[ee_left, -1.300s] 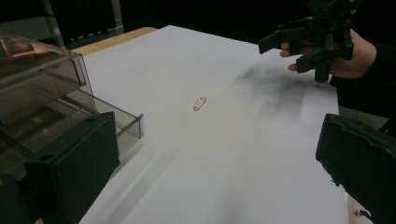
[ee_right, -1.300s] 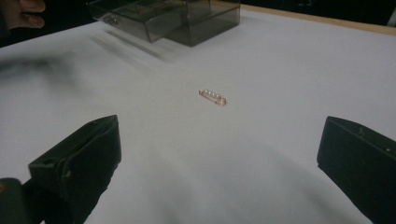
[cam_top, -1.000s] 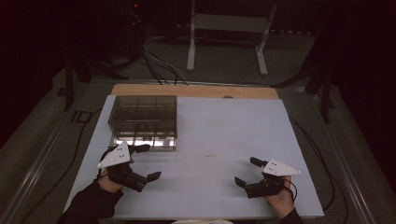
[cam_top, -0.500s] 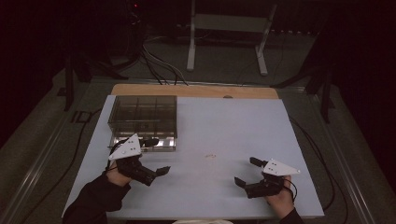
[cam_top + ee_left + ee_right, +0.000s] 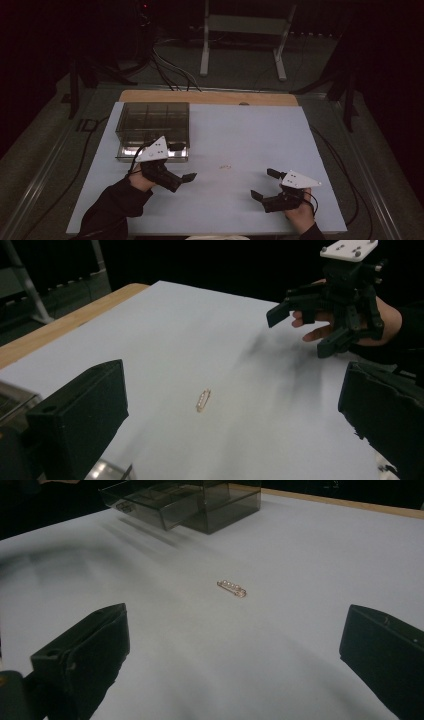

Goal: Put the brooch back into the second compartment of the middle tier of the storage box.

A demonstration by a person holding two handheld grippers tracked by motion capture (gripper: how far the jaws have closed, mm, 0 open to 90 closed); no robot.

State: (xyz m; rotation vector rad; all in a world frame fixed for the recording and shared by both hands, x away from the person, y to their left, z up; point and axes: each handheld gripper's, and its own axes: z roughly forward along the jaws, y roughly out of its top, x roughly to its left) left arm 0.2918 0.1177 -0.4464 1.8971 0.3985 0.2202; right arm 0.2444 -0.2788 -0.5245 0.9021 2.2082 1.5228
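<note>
Gold: one pearl brooch (four pearls), two grippers with jaws apart.

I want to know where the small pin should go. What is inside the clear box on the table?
The clear box shows dividers forming compartments, and its bottom drawer is pulled out. No item is visible inside, but the dark, reflective walls hide much.

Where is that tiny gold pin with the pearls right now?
The pearl pin lies flat on the white table, near the middle in the high view, between the left gripper and the right gripper, touching neither.
</note>
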